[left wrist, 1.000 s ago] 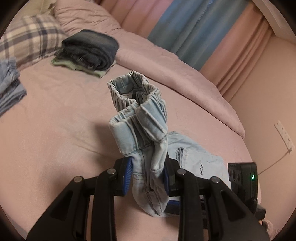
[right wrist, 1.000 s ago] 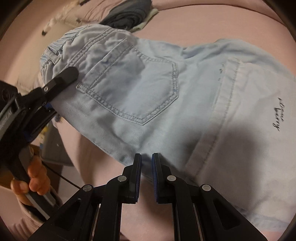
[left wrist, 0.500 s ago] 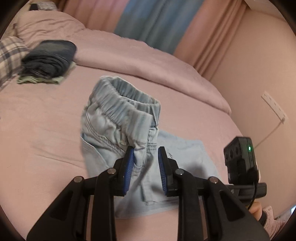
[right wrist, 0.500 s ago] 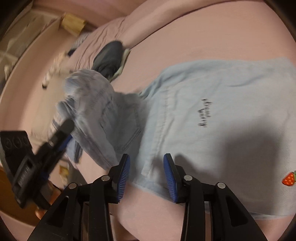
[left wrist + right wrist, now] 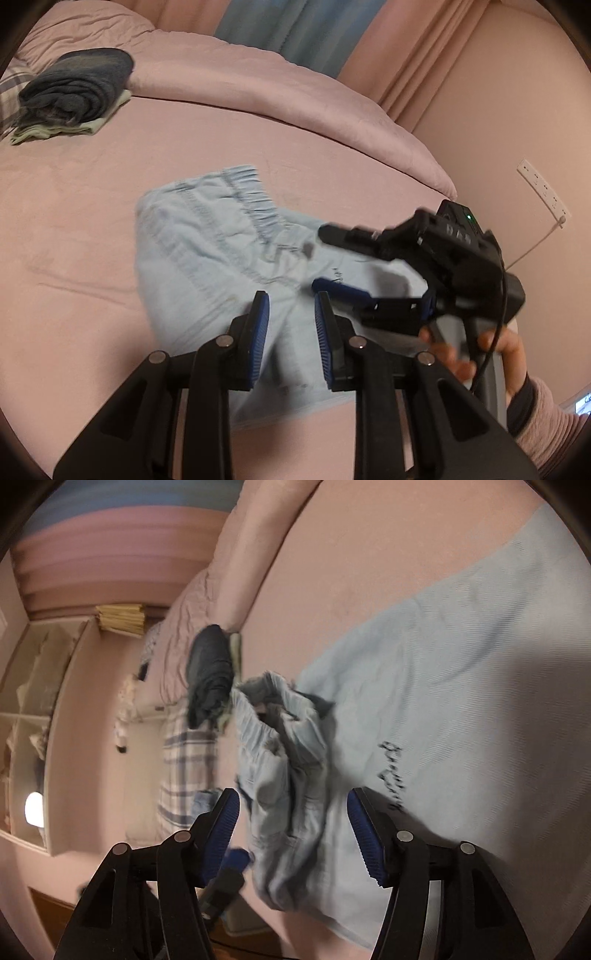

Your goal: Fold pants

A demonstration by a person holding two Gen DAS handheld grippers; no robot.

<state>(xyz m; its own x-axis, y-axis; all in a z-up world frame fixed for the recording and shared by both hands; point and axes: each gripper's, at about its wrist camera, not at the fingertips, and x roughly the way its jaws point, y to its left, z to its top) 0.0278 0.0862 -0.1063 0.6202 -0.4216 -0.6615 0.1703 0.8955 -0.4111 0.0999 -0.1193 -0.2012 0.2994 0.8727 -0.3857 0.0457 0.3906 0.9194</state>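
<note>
Pants (image 5: 207,258): light blue denim, elastic waistband folded over toward frame centre, lying on the pink bed (image 5: 74,295); the legs run off to the right in the right wrist view, with dark script lettering on the cloth.

Left gripper (image 5: 291,336): lower centre of its own view, blue-padded fingers (image 5: 258,332) narrowly parted with a fold of the pants passing between them; blur hides whether the pads press the cloth.

Right gripper (image 5: 293,834): fingers spread wide, having just been opening; the bunched waistband end sits between them, pads clear of it. In the left wrist view this gripper crosses the right half of the frame over the pants, held by a hand (image 5: 498,354) in a pink sleeve, masking part of the cloth.

Surroundings: folded dark garment (image 5: 77,88) on a pale green one, upper left; plaid pillow (image 5: 188,753); rolled pink duvet (image 5: 277,85) along the bed's far edge; pink-and-blue curtains (image 5: 295,22); wall socket (image 5: 543,192) with cable, right.
</note>
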